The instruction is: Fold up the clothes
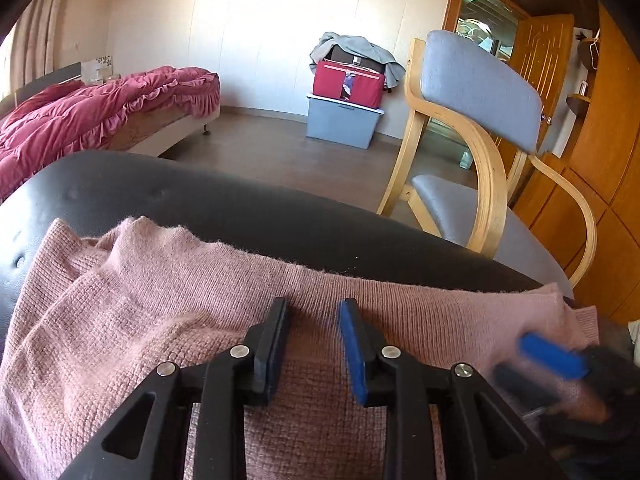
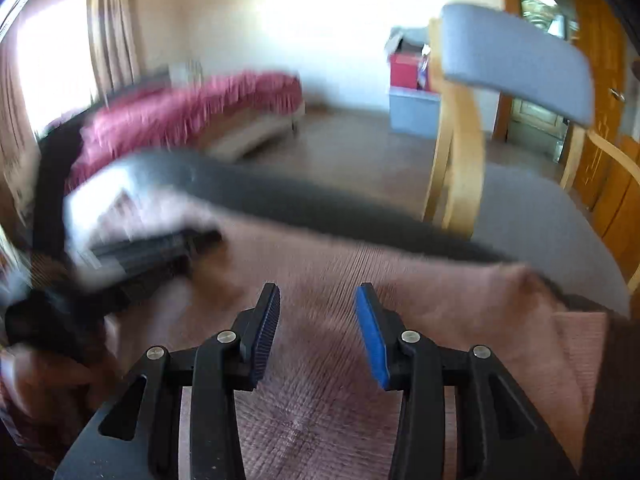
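Note:
A pink knit sweater [image 1: 160, 300] lies spread on a black padded surface [image 1: 180, 192], rumpled at its left end. My left gripper [image 1: 314, 312] is open and empty, its fingers just above the sweater's middle. My right gripper [image 2: 318, 296] is open and empty over the same sweater [image 2: 320, 360]. The right wrist view is blurred by motion. The right gripper also shows blurred at the right edge of the left wrist view [image 1: 552, 360]. The left gripper shows blurred at the left of the right wrist view [image 2: 140, 256].
A wooden armchair with grey cushions [image 1: 476, 92] stands close behind the black surface on the right. A bed with a red quilt [image 1: 100, 108] is at the far left. A grey bin [image 1: 340, 124] topped by a red box stands by the back wall. Wooden cabinets [image 1: 592, 152] line the right.

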Demonstrator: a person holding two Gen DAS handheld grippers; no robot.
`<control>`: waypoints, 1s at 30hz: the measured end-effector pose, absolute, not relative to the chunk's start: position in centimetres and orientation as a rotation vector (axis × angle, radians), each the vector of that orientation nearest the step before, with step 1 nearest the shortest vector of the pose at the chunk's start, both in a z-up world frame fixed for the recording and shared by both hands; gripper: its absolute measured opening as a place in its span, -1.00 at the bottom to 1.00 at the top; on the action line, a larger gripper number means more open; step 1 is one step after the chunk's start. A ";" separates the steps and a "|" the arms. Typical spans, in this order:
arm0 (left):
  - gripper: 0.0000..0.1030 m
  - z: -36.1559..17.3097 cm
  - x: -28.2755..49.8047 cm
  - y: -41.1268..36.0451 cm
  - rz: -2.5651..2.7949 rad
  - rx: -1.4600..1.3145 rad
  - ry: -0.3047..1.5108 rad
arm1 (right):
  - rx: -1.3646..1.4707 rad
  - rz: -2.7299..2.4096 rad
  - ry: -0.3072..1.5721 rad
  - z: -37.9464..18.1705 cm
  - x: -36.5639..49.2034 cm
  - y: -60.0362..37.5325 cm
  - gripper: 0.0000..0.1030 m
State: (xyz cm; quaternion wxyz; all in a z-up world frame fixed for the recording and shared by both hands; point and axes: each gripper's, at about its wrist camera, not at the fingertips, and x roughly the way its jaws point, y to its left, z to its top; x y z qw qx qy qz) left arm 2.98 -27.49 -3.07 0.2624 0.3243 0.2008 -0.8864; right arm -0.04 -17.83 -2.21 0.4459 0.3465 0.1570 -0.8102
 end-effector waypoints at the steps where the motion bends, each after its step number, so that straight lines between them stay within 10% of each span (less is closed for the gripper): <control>1: -0.48 -3.1 3.0 -27.5 -2.399 0.877 0.546 | 0.875 -2.008 0.403 -2.5 -0.2 -18.0 -0.16; 30: -0.46 -3.3 2.7 -26.1 -2.424 0.939 0.426 | 0.899 -2.124 0.173 -0.1 -3.9 -12.2 -0.25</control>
